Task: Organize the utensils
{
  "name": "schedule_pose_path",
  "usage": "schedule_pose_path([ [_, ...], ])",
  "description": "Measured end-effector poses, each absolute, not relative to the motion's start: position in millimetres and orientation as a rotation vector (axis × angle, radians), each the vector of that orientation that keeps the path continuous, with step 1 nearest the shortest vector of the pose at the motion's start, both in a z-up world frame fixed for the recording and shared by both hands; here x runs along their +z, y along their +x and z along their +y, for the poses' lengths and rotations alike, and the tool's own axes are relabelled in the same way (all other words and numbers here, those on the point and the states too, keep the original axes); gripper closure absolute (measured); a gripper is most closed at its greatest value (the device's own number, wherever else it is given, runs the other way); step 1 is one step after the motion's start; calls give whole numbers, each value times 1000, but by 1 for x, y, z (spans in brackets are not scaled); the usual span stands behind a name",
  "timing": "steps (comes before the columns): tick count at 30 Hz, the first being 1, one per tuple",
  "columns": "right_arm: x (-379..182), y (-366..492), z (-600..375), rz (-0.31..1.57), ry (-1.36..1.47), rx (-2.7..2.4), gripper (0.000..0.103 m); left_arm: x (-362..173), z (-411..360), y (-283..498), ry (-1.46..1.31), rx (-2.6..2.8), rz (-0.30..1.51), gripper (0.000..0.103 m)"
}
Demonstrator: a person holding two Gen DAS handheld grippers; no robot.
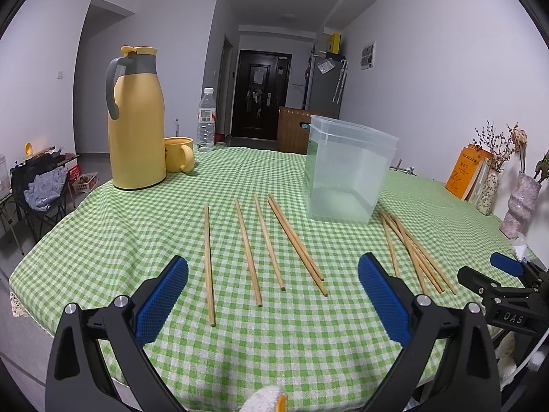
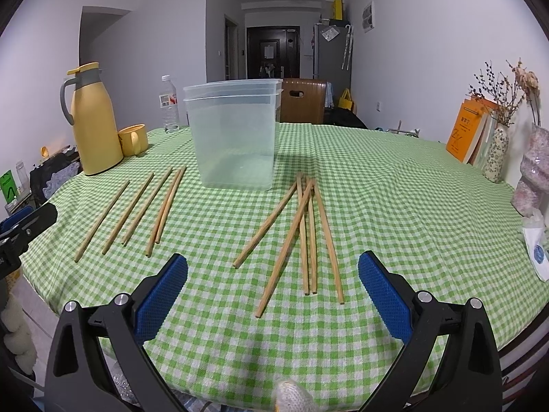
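Observation:
Several wooden chopsticks lie on a green checked tablecloth in two groups. The left group (image 1: 264,243) is spread apart, also in the right wrist view (image 2: 137,206). The right group (image 2: 298,233) is a crossed pile, seen too in the left wrist view (image 1: 415,254). A clear plastic container (image 2: 236,134) stands upright and empty behind them, also in the left wrist view (image 1: 346,168). My left gripper (image 1: 272,295) is open and empty above the near ends of the left group. My right gripper (image 2: 272,295) is open and empty in front of the pile.
A yellow thermos jug (image 1: 135,120), a yellow mug (image 1: 178,153) and a water bottle (image 1: 206,120) stand at the back left. Books (image 2: 470,130) and vases with dried flowers (image 2: 497,154) stand at the right edge. A white packet (image 2: 538,247) lies at the right.

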State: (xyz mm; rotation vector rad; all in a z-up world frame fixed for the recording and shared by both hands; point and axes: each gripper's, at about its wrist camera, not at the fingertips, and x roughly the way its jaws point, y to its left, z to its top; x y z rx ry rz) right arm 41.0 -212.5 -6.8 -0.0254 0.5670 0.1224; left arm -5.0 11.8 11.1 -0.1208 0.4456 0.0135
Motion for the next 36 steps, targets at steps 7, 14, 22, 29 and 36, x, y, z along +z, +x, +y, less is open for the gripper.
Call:
schedule_pose_path([
  [7,-10,54,-215,580,-25,117,7,12,21,14,-132,26,465,7],
  [14,-13,71,-220,594,-22,101,7,12,36,46,-124,46,550,7],
  [22,-16,94,-228,606,-21,71,7,5,54,105,-88,120,709,7],
  [29,-19,109,-237,618,-10,51,7,-9,74,156,-90,195,877,35],
  [36,-20,118,-240,625,1,47,7,-32,91,182,-118,217,1025,59],
])
